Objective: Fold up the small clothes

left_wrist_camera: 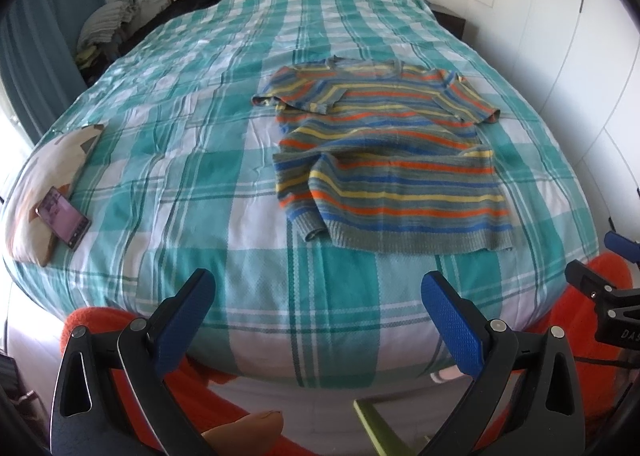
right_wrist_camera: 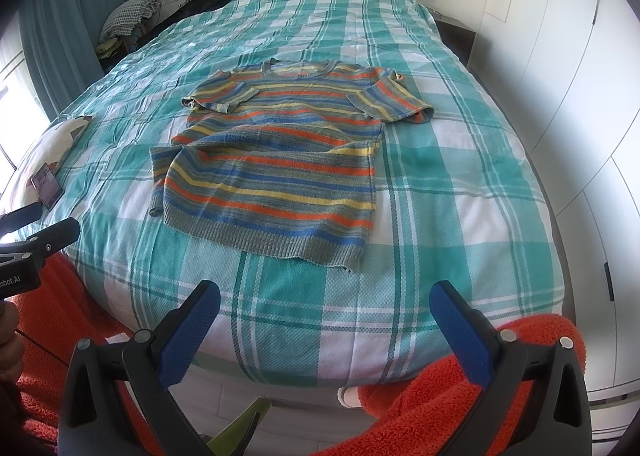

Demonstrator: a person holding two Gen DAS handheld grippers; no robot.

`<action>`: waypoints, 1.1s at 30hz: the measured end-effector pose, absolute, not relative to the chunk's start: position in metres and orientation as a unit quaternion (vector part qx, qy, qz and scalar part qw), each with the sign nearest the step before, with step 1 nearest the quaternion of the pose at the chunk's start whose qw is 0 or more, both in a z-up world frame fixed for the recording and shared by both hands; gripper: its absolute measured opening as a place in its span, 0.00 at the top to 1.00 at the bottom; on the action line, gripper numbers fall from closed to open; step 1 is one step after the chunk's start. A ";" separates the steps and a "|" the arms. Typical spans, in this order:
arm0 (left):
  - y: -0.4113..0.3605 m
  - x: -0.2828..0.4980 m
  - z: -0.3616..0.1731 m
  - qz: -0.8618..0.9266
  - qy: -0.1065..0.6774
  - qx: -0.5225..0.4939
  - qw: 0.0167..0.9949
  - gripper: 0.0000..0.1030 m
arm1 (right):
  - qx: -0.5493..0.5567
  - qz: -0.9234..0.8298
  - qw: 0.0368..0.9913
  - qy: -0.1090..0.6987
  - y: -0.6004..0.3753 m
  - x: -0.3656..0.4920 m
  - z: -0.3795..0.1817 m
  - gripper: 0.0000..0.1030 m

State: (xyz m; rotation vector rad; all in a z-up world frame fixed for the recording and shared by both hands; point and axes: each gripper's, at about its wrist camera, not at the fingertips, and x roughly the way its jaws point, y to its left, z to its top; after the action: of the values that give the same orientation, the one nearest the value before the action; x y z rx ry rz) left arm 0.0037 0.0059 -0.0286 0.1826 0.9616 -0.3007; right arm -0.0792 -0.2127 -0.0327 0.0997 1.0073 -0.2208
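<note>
Where the sweater (right_wrist_camera: 276, 160) overlaps, its hem hides.

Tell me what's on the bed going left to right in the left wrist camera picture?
White patterned pillow → dark smartphone lying on its near end → bare teal-and-white checked bedspread → striped knit sweater in orange, blue, yellow and grey.

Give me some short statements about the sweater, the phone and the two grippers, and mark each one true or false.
1. The striped sweater lies on the bed. True.
2. The left gripper is shut on the sweater. False: it is open and short of the sweater.
3. The phone rests on a pillow at the bed's left side. True.
4. The right gripper holds a sleeve. False: it is open and empty.
5. The sweater is plain white. False: it has orange, yellow and blue stripes.
</note>
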 end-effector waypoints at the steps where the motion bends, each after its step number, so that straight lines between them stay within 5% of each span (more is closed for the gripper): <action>1: 0.005 0.004 -0.028 -0.144 0.460 0.087 0.872 0.00 | 0.048 -0.106 0.869 0.481 -0.213 -0.079 -0.033 0.00; 33: 0.003 0.004 -0.028 -0.147 0.466 0.079 0.869 0.00 | 0.049 -0.105 0.869 0.482 -0.212 -0.080 -0.033 0.00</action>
State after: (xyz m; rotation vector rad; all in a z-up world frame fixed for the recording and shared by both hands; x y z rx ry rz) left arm 0.0035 0.0033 -0.0276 0.1644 0.9755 -0.3072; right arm -0.0797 -0.2121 -0.0334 0.1016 1.0080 -0.2189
